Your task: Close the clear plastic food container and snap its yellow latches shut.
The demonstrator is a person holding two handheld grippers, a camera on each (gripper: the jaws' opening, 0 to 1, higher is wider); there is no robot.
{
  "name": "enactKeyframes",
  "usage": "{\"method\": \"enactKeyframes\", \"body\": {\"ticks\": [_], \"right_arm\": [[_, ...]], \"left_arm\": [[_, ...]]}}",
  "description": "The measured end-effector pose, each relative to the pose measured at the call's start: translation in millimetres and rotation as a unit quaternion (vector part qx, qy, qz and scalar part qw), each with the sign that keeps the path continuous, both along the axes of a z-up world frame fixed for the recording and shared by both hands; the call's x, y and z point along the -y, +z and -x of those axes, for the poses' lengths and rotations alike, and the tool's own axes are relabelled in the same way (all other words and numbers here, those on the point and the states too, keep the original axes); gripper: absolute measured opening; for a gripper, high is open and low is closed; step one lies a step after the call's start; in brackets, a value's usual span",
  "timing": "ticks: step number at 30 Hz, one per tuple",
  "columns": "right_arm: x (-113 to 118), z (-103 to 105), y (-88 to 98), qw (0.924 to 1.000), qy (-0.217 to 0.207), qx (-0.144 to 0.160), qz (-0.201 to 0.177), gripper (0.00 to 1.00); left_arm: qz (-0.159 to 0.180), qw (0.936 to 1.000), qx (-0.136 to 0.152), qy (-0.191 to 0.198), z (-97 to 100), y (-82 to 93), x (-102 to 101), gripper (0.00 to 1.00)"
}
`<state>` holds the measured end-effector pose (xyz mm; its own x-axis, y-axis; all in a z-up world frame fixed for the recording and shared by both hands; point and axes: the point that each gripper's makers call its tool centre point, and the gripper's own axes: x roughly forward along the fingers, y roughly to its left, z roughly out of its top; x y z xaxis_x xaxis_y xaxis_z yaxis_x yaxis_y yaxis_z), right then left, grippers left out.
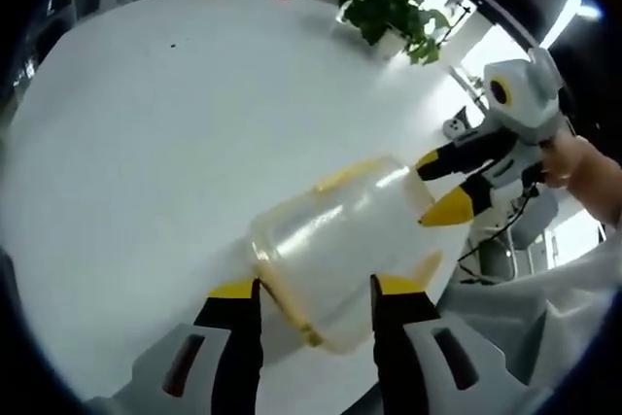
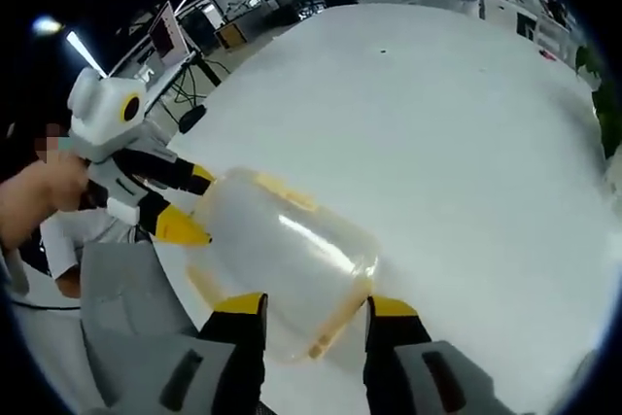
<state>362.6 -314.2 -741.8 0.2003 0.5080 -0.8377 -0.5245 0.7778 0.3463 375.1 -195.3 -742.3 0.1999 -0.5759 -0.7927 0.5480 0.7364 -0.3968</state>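
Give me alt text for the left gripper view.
A clear plastic food container with yellow latches lies on a white table, between the left gripper's open jaws. The right gripper reaches its far side; a potted plant stands behind.

No readable text, no labels, no brands, no numbers — nothing legible.

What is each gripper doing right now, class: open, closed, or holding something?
Left gripper: open, jaws on either side of the container.
Right gripper: open, jaws on either side of the same container.
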Motion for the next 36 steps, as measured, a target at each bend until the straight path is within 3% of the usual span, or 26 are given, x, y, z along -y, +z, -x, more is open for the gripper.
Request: {"method": "enactKeyframes", "body": {"ticks": [6, 9, 13, 16, 19, 23, 26, 29, 32, 34, 36], "right_arm": [[1, 2, 0.0, 1.0, 0.007, -0.005, -0.001, 0.39], [3, 3, 1.6, 0.9999, 0.014, 0.001, 0.007, 0.38], [8, 3, 6.1, 0.9989, 0.036, 0.02, 0.023, 0.37], [8, 1, 12.1, 0.9991, 0.033, 0.027, 0.008, 0.37], [15, -6, 14.2, 0.9971, 0.042, 0.058, 0.023, 0.38], [18, -6, 18.5, 0.9959, 0.057, 0.067, 0.022, 0.38], [19, -9, 24.7, 0.9945, 0.063, 0.081, 0.021, 0.38], [16, -10, 29.8, 0.99, 0.093, 0.104, 0.022, 0.39], [10, -10, 36.2, 0.9781, 0.147, 0.146, 0.021, 0.4], [9, -8, 36.8, 0.9782, 0.149, 0.143, 0.023, 0.4], [0, -5, 42.0, 0.9725, 0.172, 0.157, 0.004, 0.38]], "left_arm": [[-0.013, 0.9998, 0.015, -0.003, -1.9, -0.1, -4, 0.49], [-0.015, 0.9996, 0.021, -0.013, -1.1, 1.7, -6, 0.46], [-0.015, 0.9992, 0.032, -0.017, -2.5, 5.6, -10, 0.47], [-0.006, 0.9992, 0.038, -0.013, -3.8, 10.7, -9, 0.48], [-0.006, 0.9973, 0.064, -0.034, -4.2, 16.3, -5, 0.5], [-0.013, 0.9957, 0.08, -0.045, -4.6, 20.4, -6, 0.5], [0.0, 0.995, 0.089, -0.045, -7.9, 26.8, -4, 0.52], [-0.008, 0.9916, 0.114, -0.061, -11.4, 31.5, -4, 0.52], [-0.005, 0.9868, 0.137, -0.086, -12.5, 38.8, 0, 0.51], [0.001, 0.9867, 0.139, -0.085, -12.1, 42.9, 3, 0.51], [0.006, 0.9824, 0.157, -0.101, -14.5, 47.4, 6, 0.49]]}}
